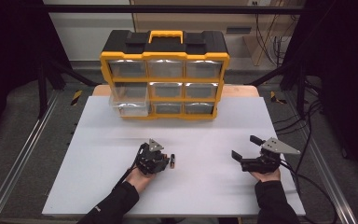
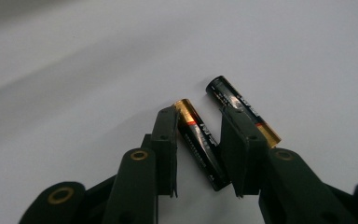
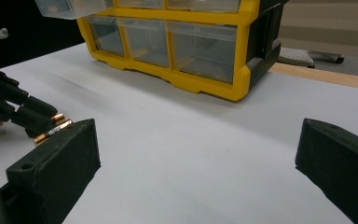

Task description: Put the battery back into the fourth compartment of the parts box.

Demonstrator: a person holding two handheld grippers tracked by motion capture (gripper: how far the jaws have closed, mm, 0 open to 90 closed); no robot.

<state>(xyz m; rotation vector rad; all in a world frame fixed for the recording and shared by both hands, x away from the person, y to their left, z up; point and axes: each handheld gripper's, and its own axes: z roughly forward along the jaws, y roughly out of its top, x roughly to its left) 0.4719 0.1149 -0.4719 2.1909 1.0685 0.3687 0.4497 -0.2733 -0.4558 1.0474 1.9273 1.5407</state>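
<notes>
Two black-and-gold AA batteries lie side by side on the white table (image 1: 200,126). In the left gripper view, one battery (image 2: 200,140) lies slanted between the jaws of my left gripper (image 2: 198,112), touching both pads. The second battery (image 2: 235,100) lies just outside the right-hand jaw. From above, the left gripper (image 1: 167,161) sits at the table's middle front with the batteries (image 1: 172,162) at its tips. My right gripper (image 1: 247,147) rests at the front right, jaws wide open and nothing between them. The right gripper view shows its tips (image 3: 196,135) spread apart, with the batteries (image 3: 53,130) far to its left.
A yellow-and-black parts organizer (image 1: 164,74) with clear drawers stands at the back of the table. Its middle-left drawer (image 1: 129,98) is pulled out toward me. Bare white surface lies between the organizer and both grippers. Cables trail off the table's right side.
</notes>
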